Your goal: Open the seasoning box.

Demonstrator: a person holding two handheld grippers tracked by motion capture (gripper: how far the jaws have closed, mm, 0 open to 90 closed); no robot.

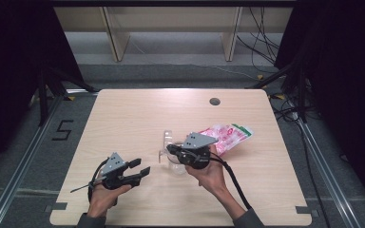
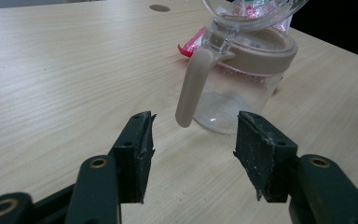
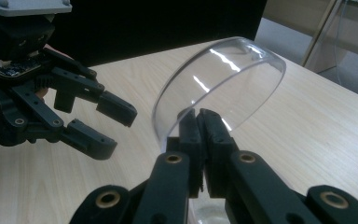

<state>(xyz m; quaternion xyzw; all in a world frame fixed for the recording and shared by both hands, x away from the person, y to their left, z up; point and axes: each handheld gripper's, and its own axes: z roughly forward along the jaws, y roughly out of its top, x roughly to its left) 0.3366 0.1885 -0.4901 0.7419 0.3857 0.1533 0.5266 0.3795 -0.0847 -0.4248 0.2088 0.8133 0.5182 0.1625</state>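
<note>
A clear jug (image 1: 175,160) (image 2: 242,79) with a beige rim and a beige handle (image 2: 193,88) stands upright on the wooden table (image 1: 138,114). Its clear domed lid (image 3: 223,84) (image 2: 256,9) is tilted up over the mouth and seems joined to the rim by a clear hinge above the handle. My right gripper (image 1: 170,148) (image 3: 200,126) is shut on the lid's edge. My left gripper (image 1: 141,167) (image 2: 193,140) stands open a short way from the jug on the handle's side, with nothing between its pads; it also shows in the right gripper view (image 3: 112,128).
A pink and white packet (image 1: 230,135) (image 2: 191,44) lies just behind the jug, toward the right. A round grey hole (image 1: 214,101) marks the far part of the table. Black cables trail from both grippers toward the front edge.
</note>
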